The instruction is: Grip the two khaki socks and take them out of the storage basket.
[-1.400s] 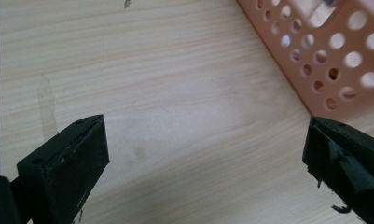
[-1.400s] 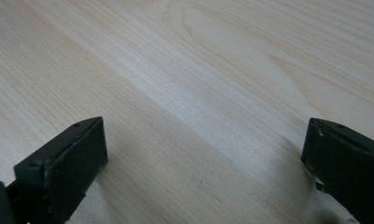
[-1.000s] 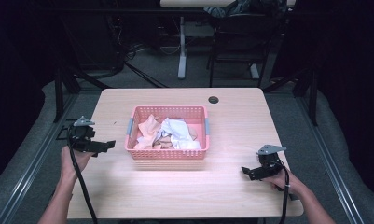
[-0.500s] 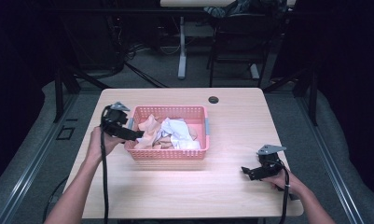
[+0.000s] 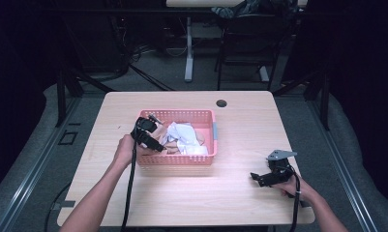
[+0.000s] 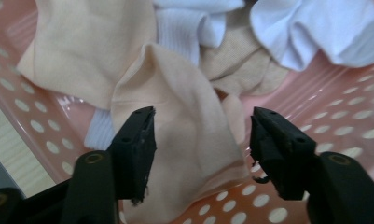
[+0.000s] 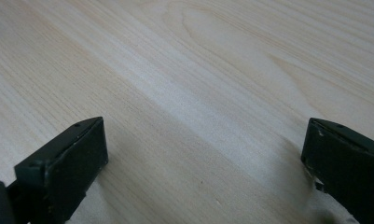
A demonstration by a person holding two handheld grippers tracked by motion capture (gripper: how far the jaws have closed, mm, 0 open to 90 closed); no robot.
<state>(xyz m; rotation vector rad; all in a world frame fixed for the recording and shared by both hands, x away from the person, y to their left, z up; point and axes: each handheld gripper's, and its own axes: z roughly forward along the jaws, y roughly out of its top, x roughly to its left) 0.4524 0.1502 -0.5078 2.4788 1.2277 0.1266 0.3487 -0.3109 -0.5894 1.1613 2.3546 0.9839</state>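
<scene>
A pink perforated basket [image 5: 201, 159] stands mid-table, holding several beige and white socks [image 5: 184, 137]. My left gripper [image 5: 155, 141] reaches down over the basket's left end. In the left gripper view its jaws are open and straddle a beige sock [image 6: 189, 126] lying on the basket floor [image 6: 343, 130]; the left gripper [image 6: 201, 140] holds nothing. White socks [image 6: 315, 28] lie beyond it. My right gripper [image 5: 259, 178] rests low over the table at the front right. Its jaws are wide open above bare wood [image 7: 198, 93], and the right gripper [image 7: 203, 158] is empty.
The light wooden table [image 5: 240, 193] has a round black cable hole [image 5: 221, 103] near its far edge. Dark floor, table legs and a chair lie beyond the far edge. A cable trails from each gripper toward the near edge.
My left gripper has swung from the table's left side rightward over the basket rim and dipped in above the socks. The right gripper has stayed put.
</scene>
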